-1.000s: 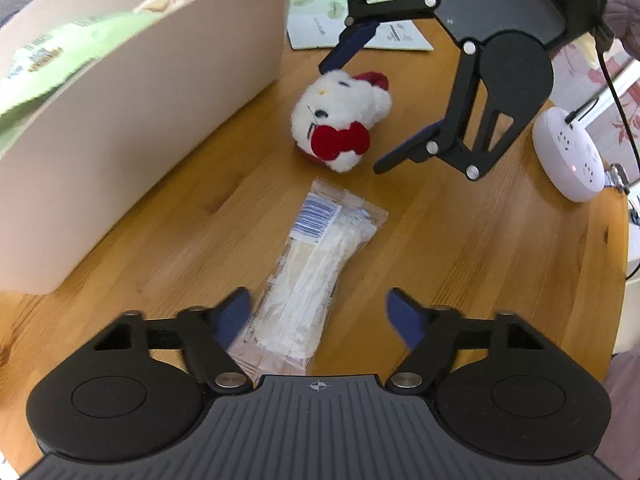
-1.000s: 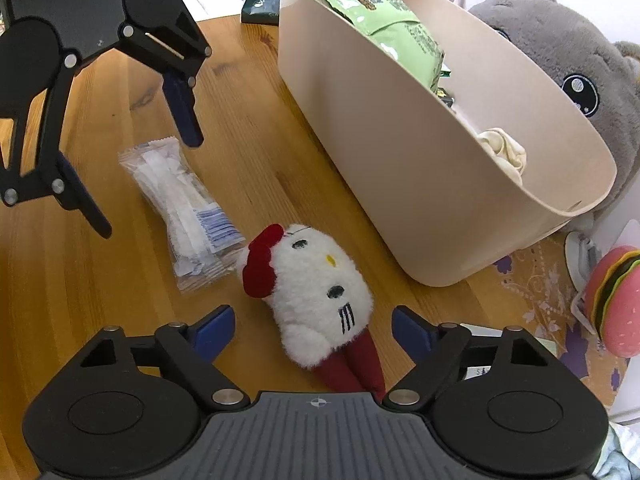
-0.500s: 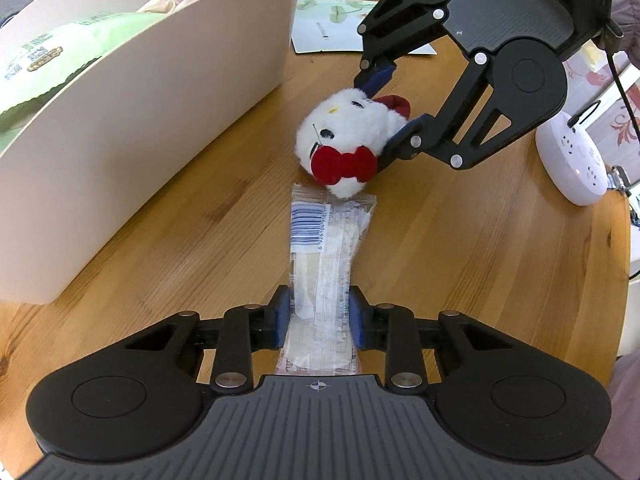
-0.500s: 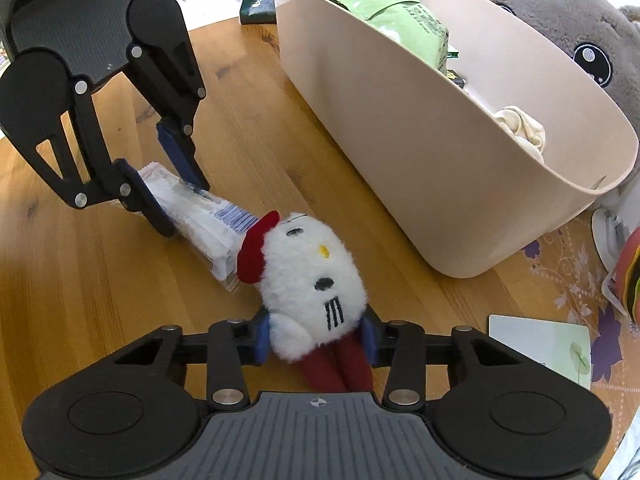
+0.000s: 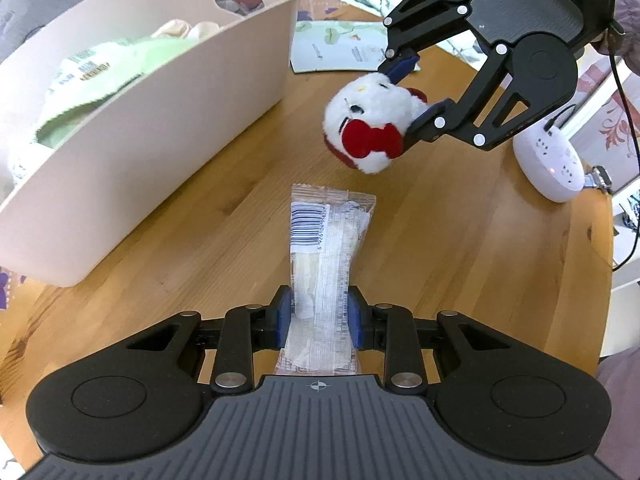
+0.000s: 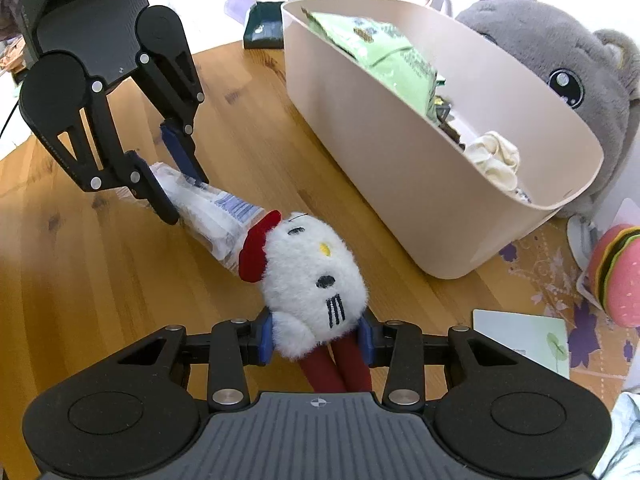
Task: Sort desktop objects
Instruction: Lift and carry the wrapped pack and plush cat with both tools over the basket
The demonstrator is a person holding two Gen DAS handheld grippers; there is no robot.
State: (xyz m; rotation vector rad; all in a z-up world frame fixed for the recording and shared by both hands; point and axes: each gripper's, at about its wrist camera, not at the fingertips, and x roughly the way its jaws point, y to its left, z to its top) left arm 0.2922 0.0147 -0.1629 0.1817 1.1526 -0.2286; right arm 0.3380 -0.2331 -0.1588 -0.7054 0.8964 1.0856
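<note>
My left gripper (image 5: 319, 318) is shut on a clear plastic packet (image 5: 326, 248) with a barcode label and holds it above the wooden table (image 5: 460, 240). My right gripper (image 6: 316, 340) is shut on a white plush cat toy (image 6: 314, 280) with a red bow, lifted off the table. The toy also shows in the left wrist view (image 5: 370, 126), clamped in the right gripper (image 5: 416, 88). The packet shows in the right wrist view (image 6: 208, 208), held by the left gripper (image 6: 176, 176). A beige bin (image 5: 168, 92) stands to the left, holding a green snack bag (image 6: 384, 52) and other items.
A big grey plush (image 6: 576, 68) sits behind the bin (image 6: 400, 140). A white round power hub (image 5: 550, 164) stands at the table's right edge. A card (image 5: 340, 46) lies at the back. A burger toy (image 6: 618, 276) and a pale card (image 6: 524, 338) lie by the bin's end.
Both grippers closed, the left on the packet and the right on the plush cat. Both objects have since been lifted off the table, and the cat has moved toward the bin side.
</note>
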